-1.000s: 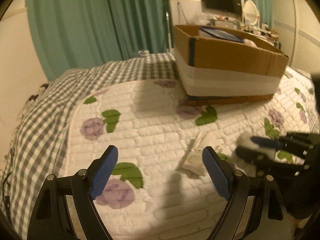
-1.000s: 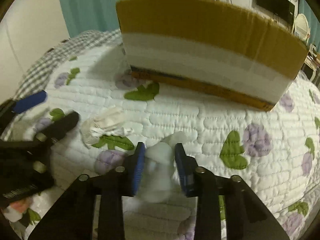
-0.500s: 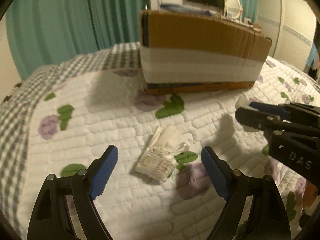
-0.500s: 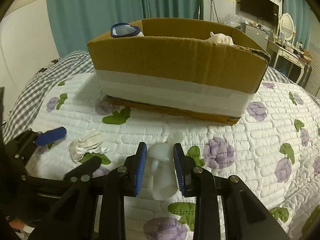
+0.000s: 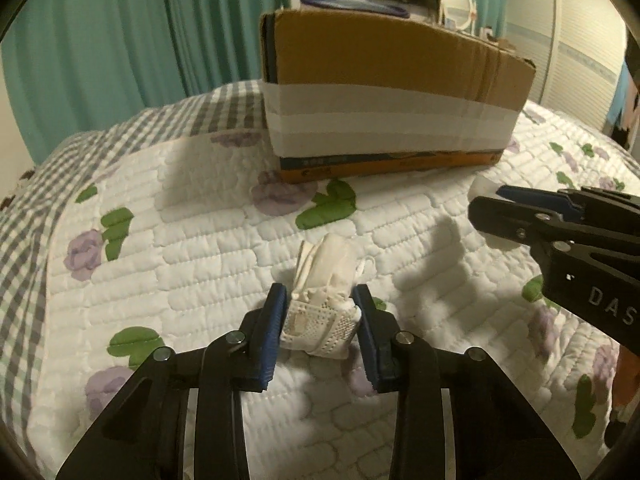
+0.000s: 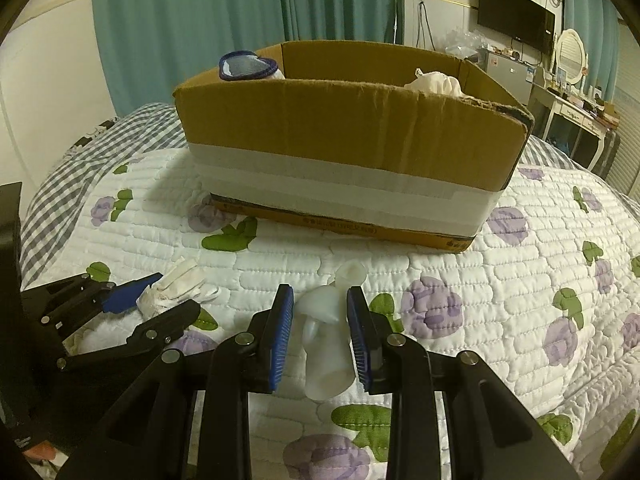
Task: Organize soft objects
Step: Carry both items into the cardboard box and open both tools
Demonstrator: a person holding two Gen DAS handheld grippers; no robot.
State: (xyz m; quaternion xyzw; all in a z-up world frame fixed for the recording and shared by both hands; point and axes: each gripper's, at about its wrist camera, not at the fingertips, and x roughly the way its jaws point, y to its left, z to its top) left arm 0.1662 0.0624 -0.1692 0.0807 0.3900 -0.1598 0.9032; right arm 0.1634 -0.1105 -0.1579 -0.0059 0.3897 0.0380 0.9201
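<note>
One cardboard box [image 6: 352, 148] sits at centre frame on the one quilted bedspread [image 6: 500, 300], and over its rim poke two soft items: one blue-edged heart-shaped piece [image 6: 246, 66] at upper left, one white bundle [image 6: 434, 82] at upper right. Down on the quilt, one white folded cloth [image 5: 324, 296] and one white plastic bottle [image 6: 326, 344]. Two grippers in play: left gripper [image 5: 320, 308], right gripper [image 6: 320, 320]. One dark television [image 6: 516, 16] on the wall, one oval mirror [image 6: 572, 56], far upper right.

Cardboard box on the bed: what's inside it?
Inside the brown cardboard box, a blue-rimmed heart-shaped item and a white cloth bundle poke above the rim. The walls hide everything lower.
</note>
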